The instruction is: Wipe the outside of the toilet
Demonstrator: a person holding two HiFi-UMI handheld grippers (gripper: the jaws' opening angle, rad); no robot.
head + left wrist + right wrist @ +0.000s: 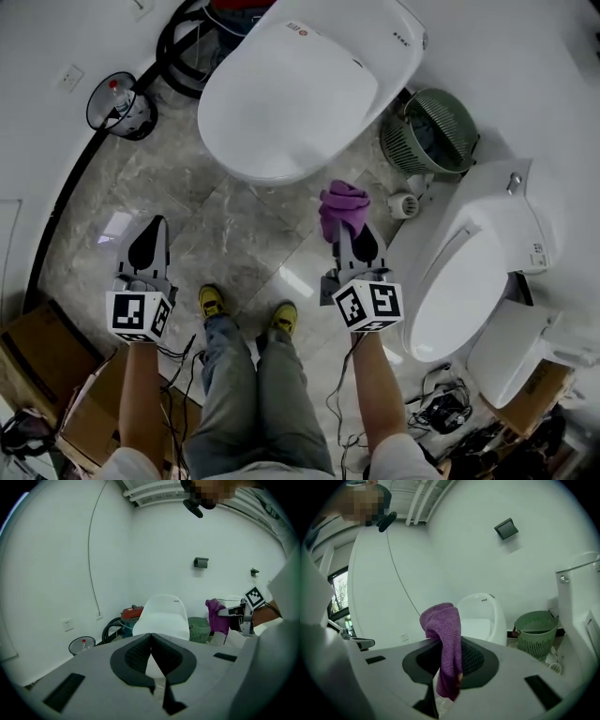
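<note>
Your right gripper (354,234) pinches a purple cloth (343,202) that flops over its jaws. Your left gripper (153,230) is closed with nothing in it. The white toilet (300,94) stands just ahead of the 2 grippers, lid down.

Glossy toilet (300,89); fuzzy purple cloth (343,206) — polished stone floor (225,225).

toilet (291,94): white, small red mark on lid
cloth (343,208), in front of toilet: purple
basket (433,131), right of toilet: pale green, slatted
floor (187,202), in front of toilet: grey marble, pale veins
hose (165,52), left of toilet: black
shoes (212,302), in front of toilet: yellow
left gripper (159,223): grey, black pads; cube with black squares on white
right gripper (354,234): same grey, black, chequered cube
</note>
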